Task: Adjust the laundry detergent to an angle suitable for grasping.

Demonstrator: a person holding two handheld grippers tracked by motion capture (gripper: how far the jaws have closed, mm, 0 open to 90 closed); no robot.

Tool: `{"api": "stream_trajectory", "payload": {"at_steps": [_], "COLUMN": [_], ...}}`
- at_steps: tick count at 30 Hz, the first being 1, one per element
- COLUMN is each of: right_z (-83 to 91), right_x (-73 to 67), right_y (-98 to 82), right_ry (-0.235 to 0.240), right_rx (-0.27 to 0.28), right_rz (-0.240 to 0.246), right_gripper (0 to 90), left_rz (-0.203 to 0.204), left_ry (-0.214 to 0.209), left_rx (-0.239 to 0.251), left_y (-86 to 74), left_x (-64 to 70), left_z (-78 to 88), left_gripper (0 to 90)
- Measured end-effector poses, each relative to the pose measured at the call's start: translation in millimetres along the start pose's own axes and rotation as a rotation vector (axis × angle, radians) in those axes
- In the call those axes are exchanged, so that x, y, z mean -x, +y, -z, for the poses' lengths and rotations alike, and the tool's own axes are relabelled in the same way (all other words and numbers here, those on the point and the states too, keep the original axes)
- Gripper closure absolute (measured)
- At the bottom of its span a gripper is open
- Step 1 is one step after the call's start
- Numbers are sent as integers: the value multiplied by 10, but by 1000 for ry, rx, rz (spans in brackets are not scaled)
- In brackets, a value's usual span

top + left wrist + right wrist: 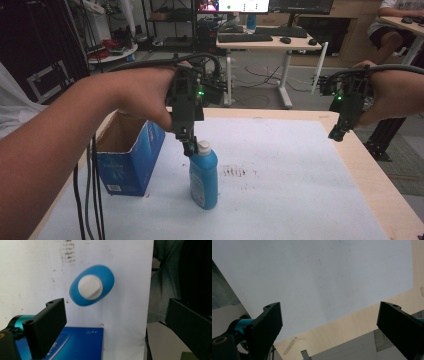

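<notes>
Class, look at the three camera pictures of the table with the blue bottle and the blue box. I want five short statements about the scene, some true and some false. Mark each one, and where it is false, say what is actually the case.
1. The blue bottle stands upright on the white sheet. True.
2. The bottle has a red cap. False: its cap is white.
3. The left gripper is clamped on the bottle. False: its jaws stand wide apart, above the bottle, which shows between them from the top.
4. The blue box is open at the top and sits to the left of the bottle in the high view. True.
5. The right gripper holds a cloth. False: it is open with nothing between its jaws.
</notes>
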State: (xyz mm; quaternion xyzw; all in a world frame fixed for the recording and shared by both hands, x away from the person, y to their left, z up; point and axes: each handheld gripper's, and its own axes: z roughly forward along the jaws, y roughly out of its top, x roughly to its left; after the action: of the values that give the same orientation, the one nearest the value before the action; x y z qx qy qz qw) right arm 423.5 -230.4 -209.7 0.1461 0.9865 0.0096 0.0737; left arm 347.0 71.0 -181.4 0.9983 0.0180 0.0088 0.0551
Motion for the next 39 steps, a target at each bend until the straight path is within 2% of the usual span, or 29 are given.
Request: {"api": "stream_trajectory", "payload": {"at_steps": [3, 4, 12, 16, 19, 23, 28, 30, 32, 38, 39], "right_z": [3, 14, 2, -10, -44, -118, -207, -227, -319, -567, -605], "right_x": [-64, -123, -390, -542, -664, -830, -1011, -1048, -1154, -1308, -1334], "right_y": [15, 23, 41, 39, 58, 116, 217, 242, 322, 472, 498], "right_ry": [-1, 1, 45, 87, 124, 165, 173, 176, 176, 208, 201], "right_rx": [18, 15, 59, 130, 172, 215, 284, 292, 324, 374, 385], "right_rz": [11, -6, -2, 1, -17, -29, -68, -76, -88, -142, -149], "right_gripper": [44, 43, 39, 38, 38, 37, 37, 37, 37, 37, 37], "left_rz": [-1, 3, 18, 24, 24, 29, 32, 35, 39, 41, 38], "left_ry": [15, 16, 2, -3, -8, -13, -14, -14, -17, -24, -26], "left_rx": [-13, -16, -22, -14, -15, -14, -21, -18, -21, -25, -29], "left_y": [-77, -151, -392, -464, -494, -531, -571, -578, -589, -598, -597], "left_x": [-8, -11, -44, -57, -70, -83, -101, -105, -120, -142, -148], "left_z": [-12, -43, -129, -165, -185, -213, -228, -232, -250, -285, -283], "left_gripper": [38, 37, 37, 37, 37, 37, 37, 37, 37, 37, 37]}}
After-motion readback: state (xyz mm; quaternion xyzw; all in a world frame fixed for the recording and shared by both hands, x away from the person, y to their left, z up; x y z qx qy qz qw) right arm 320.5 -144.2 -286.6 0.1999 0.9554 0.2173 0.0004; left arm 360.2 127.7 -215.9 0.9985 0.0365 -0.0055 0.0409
